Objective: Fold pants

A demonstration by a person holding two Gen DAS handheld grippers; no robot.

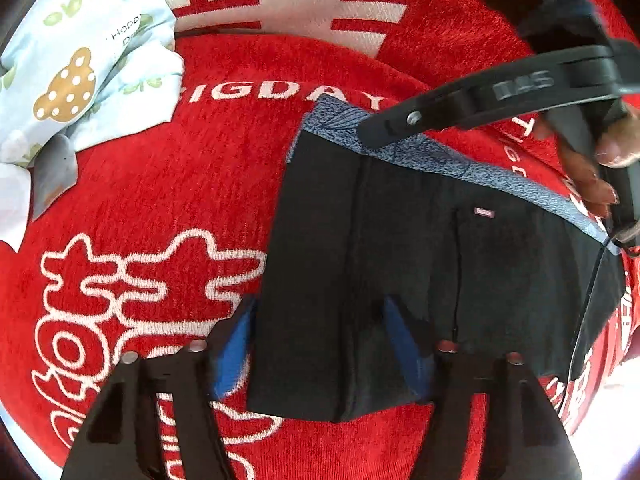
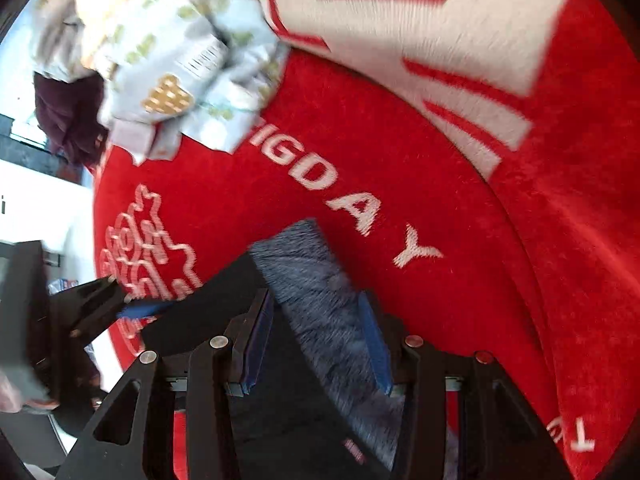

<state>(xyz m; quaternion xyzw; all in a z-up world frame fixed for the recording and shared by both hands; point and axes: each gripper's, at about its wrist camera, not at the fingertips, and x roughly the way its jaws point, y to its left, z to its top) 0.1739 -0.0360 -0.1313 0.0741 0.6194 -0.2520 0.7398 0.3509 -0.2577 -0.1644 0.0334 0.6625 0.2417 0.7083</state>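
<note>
Black pants folded on the red blanket, both my grippers over them.

Far left in my left wrist view, a pale printed cloth (image 1: 92,64) with green leaves and a tan dotted bear lies bunched at the edge of the red blanket (image 1: 168,184). Further right lie the black pants (image 1: 400,248), folded flat, their grey-blue waistband (image 1: 440,160) away from me. My left gripper (image 1: 320,344) stands partly open astride the near edge of the pants; its left pad sits just off the cloth's edge and the right one over it, and I cannot tell whether they press. On the right, my right gripper (image 2: 316,340) hangs partly open with the waistband (image 2: 312,280) between its blue pads; I cannot tell whether they grip it.
</note>
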